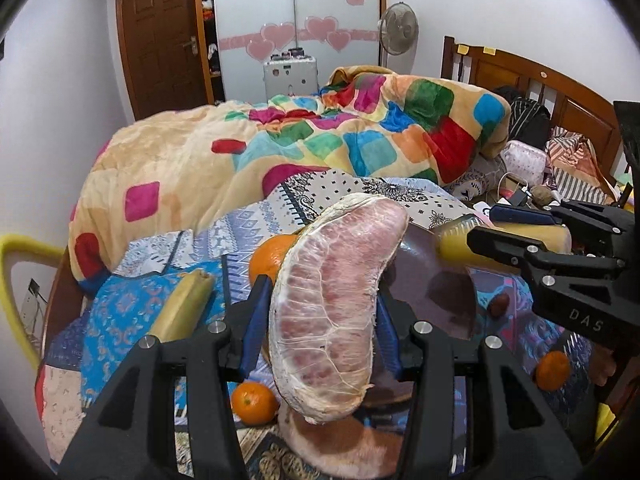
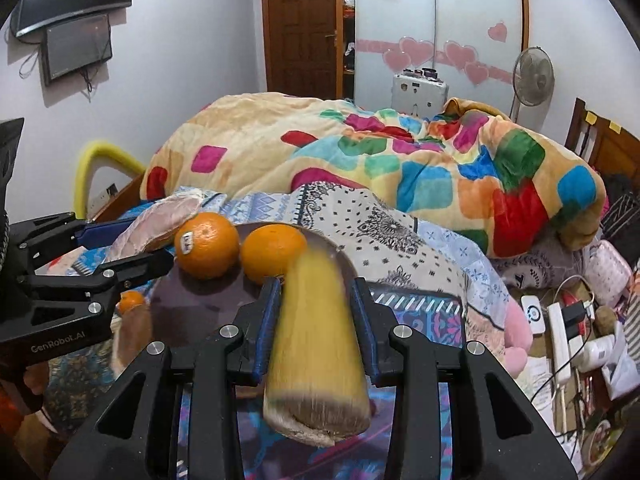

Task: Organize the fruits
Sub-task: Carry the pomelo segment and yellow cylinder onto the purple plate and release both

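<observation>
Bed (image 2: pixel 420 240) w/ patchwork quilt (image 2: pixel 400 160), left hand-held gripper (image 1: pixel 320 316) gripping pomelo segment (image 1: pixel 332 304), right hand-held gripper (image 2: pixel 316 316) gripping banana (image 2: pixel 316 344)

2 oranges (image 2: pixel 240 250) crowd the plate's (image 2: pixel 192 308) far rim.

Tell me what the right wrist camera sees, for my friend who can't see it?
The right gripper holds a blurry yellow banana piece over a dark plate with two oranges. The left gripper holds a pomelo segment beside it, above a patterned bed.

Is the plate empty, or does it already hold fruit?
Not empty. In the right wrist view, two oranges sit on the dark plate, near its far rim.
</observation>
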### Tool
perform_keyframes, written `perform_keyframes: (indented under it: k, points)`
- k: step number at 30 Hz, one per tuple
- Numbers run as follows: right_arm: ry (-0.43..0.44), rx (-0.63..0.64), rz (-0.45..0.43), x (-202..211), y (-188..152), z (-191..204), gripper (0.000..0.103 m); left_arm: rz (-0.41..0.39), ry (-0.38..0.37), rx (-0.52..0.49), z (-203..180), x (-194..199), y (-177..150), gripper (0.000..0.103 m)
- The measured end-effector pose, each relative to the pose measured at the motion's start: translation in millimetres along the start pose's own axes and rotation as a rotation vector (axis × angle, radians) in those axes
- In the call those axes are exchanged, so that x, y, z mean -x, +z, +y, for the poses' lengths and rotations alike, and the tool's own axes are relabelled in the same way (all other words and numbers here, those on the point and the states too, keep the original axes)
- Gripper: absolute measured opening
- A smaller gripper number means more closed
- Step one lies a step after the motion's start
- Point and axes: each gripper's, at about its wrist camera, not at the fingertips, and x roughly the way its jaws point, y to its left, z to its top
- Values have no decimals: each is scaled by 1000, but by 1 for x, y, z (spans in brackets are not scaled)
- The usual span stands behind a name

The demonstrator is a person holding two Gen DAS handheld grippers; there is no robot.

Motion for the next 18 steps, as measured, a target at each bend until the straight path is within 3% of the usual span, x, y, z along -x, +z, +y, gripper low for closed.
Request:
perform_keyframes:
  k: [2,3,8,18]
  points:
    - [-8,15,8,-5,5,0,15,21,-11,14,1,-10,3,48]
    - [-2,18,16,-8,7,0,13,29,-13,18,1,-14,4,48]
    - [29,31,69,-22,9,1,13,72,-6,30,1,-33,5,48]
    - [42,50,69,-13,-1,4,13,79,16,-7,-11,-37,5,49]
